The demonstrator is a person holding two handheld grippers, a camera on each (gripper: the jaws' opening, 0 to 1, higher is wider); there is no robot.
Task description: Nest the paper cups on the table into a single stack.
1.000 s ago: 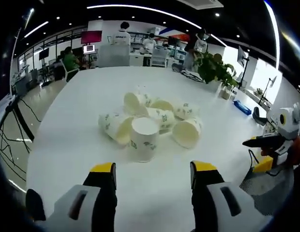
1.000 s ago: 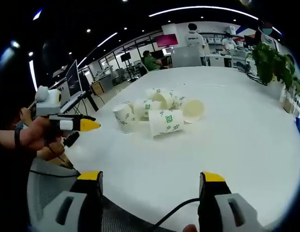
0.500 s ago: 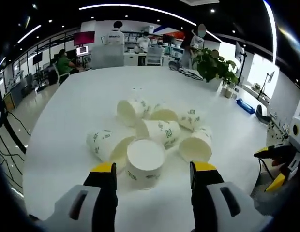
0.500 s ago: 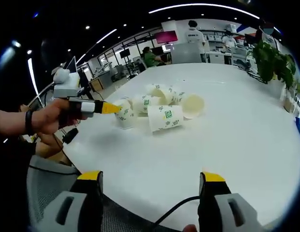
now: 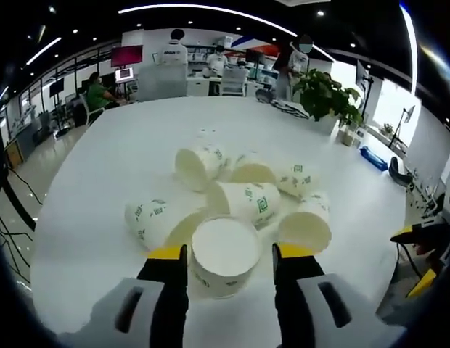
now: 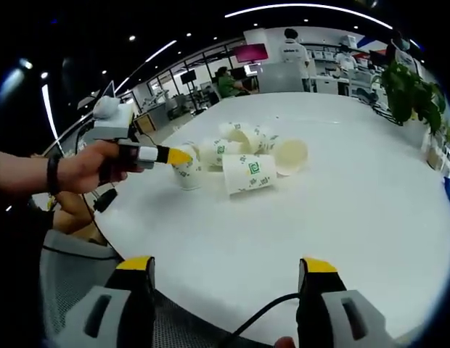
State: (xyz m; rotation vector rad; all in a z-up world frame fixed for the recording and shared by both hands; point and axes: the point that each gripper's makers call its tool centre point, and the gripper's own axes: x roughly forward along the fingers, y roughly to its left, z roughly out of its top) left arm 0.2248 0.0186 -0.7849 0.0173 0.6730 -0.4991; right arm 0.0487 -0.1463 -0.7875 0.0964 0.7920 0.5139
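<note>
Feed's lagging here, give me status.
Left gripper open, jaws flanking the upturned cup. Right gripper open, back from the pile. Cups unstacked.

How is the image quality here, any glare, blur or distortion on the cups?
Left gripper view: the upside-down cup between the jaws is sharp, its white base bright but readable; fisheye bends the table edge. Right gripper view: the cup pile is small yet clear, ceiling light strips curve, shadows soft.
</note>
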